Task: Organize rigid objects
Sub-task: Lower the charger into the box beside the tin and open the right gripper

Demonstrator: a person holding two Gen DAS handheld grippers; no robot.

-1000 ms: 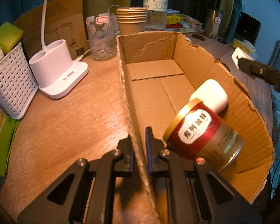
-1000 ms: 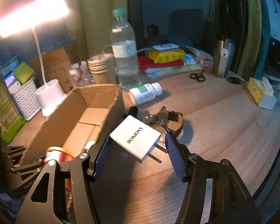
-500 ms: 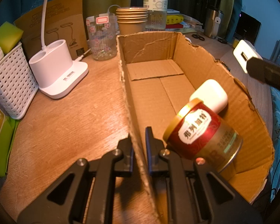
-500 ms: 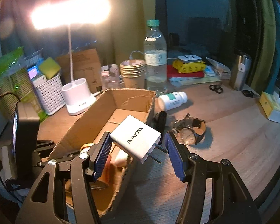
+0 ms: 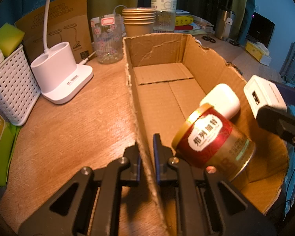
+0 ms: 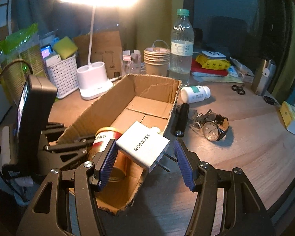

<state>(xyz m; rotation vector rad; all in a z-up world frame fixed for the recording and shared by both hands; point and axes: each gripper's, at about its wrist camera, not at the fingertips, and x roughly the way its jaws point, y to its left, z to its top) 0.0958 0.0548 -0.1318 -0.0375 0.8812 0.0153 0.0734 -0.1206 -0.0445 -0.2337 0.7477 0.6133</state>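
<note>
An open cardboard box [image 5: 131, 90] lies lengthwise on the wooden desk, and my left gripper [image 5: 146, 143] is shut on its left wall near the front. Inside the box [image 6: 100, 114] a red and gold tin [image 5: 212, 139] lies on its side against a white rounded case [image 5: 220, 100]. My right gripper [image 6: 145, 144] is shut on a white ROMOSS charger [image 6: 143, 147], held tilted with its prongs toward the right finger. The charger [image 5: 263, 94] hangs above the box's right wall, over the tin [image 6: 106, 137].
Left of the box stand a white lamp base [image 5: 61, 74], a white basket [image 5: 11, 90] and a glass jar [image 5: 107, 39]. Paper cups [image 5: 139, 21] and a water bottle [image 6: 182, 47] stand behind it. On its right lie a pill bottle [image 6: 194, 94], a black cylinder [image 6: 182, 118], a watch [image 6: 214, 127] and scissors [image 6: 238, 89].
My right gripper has carried the charger leftward, from above the desk to above the box's right wall and the tin. The left gripper and the box have not moved.
</note>
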